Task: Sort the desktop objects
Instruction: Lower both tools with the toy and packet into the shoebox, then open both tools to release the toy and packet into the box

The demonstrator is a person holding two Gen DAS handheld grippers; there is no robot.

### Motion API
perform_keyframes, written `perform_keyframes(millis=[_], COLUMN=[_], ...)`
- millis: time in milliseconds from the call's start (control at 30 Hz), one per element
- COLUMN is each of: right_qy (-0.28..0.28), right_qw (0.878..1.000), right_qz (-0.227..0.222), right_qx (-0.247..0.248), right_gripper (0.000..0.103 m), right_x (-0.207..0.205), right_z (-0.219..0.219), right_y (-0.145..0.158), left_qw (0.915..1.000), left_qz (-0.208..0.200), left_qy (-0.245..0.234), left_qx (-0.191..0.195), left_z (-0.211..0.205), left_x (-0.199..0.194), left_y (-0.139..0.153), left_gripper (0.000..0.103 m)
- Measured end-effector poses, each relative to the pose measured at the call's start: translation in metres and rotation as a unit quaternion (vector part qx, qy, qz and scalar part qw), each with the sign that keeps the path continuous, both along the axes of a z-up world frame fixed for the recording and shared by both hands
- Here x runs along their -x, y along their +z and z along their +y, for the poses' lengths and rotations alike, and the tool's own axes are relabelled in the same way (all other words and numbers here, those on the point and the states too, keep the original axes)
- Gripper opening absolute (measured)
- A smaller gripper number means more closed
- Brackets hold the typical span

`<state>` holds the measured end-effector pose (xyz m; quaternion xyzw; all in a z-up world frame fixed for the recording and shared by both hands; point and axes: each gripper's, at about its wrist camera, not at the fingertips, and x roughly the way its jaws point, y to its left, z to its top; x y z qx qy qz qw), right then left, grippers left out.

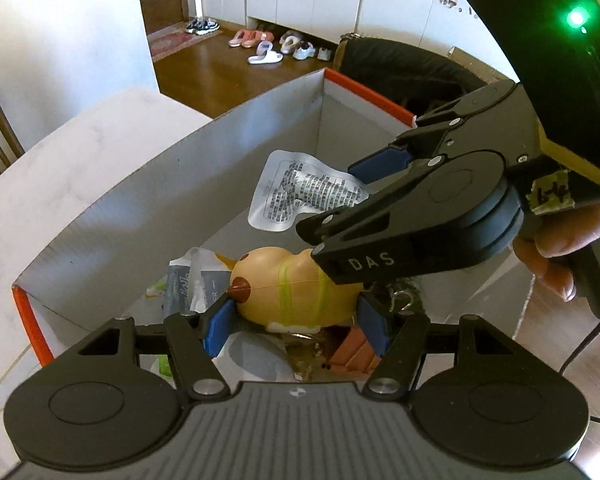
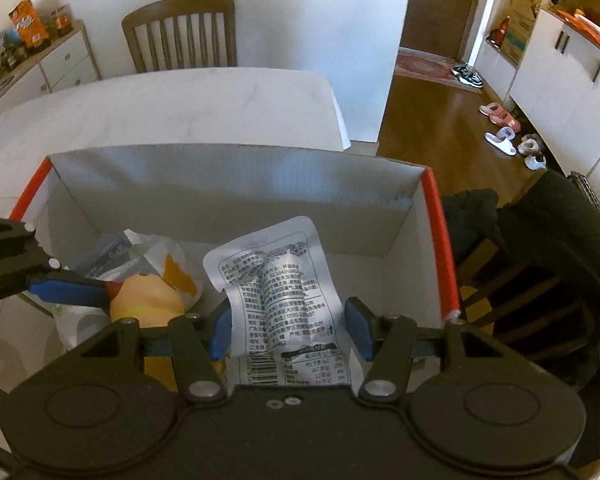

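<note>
- Your left tool (image 1: 296, 312) pinches the yellow duck toy (image 1: 296, 284), a blue pad against each side, low inside the open box (image 1: 180, 184).
- Your right tool (image 2: 288, 328) pinches the silver snack packet (image 2: 276, 280); in its own view the packet stands up between the pads toward 12 o'clock.
- From the left wrist view, the right tool comes in from 3 o'clock, the packet hanging over the box floor.
- Wrappers (image 1: 192, 280) and a red-brown block (image 1: 352, 350) lie beneath the duck.
- The box sits on the white bench (image 2: 160, 108); a wooden chair (image 2: 180, 32) stands at 12 o'clock beyond it.
</note>
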<state>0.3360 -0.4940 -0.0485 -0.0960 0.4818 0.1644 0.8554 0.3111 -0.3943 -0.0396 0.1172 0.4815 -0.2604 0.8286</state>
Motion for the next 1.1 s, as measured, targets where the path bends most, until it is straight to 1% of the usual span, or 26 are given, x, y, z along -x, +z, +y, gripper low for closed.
perform_keyframes(millis=[200,400,500,633,667,800,1100], right_qy=[0.009,0.009,0.012,0.021,0.022,0.014,0.005], right_qw=[1.0,1.0,0.999,0.998,0.998,0.999,1.0], right_qz=[0.012,0.014,0.012,-0.011,-0.014,-0.02,-0.028], right_qx=[0.019,0.022,0.029,0.053,0.054,0.045,0.007], right_gripper=[0.057,0.058,0.061,0.071,0.071,0.071,0.071], right_x=[-0.001,-0.002,-0.003,0.0,0.0,0.001,0.013], right_z=[0.008,0.009,0.01,0.014,0.014,0.008,-0.006], right_y=[-0.009,-0.016,-0.016,-0.011,-0.01,-0.001,0.029], left_qw=[0.9999,0.9998,0.9998,0.9997,0.9996,0.9992,0.9982], left_qz=[0.015,0.018,0.018,0.018,0.019,0.02,0.002], left_qy=[0.001,0.002,0.004,0.014,0.018,0.024,0.03], left_qx=[-0.007,-0.006,-0.004,0.007,0.011,0.026,0.052], left_z=[-0.001,-0.003,-0.002,0.003,0.006,0.01,0.023], left_x=[-0.006,-0.01,-0.012,-0.012,-0.011,-0.007,0.007], left_y=[-0.005,-0.003,-0.003,-0.002,-0.002,0.003,0.017], left_gripper=[0.066,0.067,0.067,0.068,0.068,0.069,0.069])
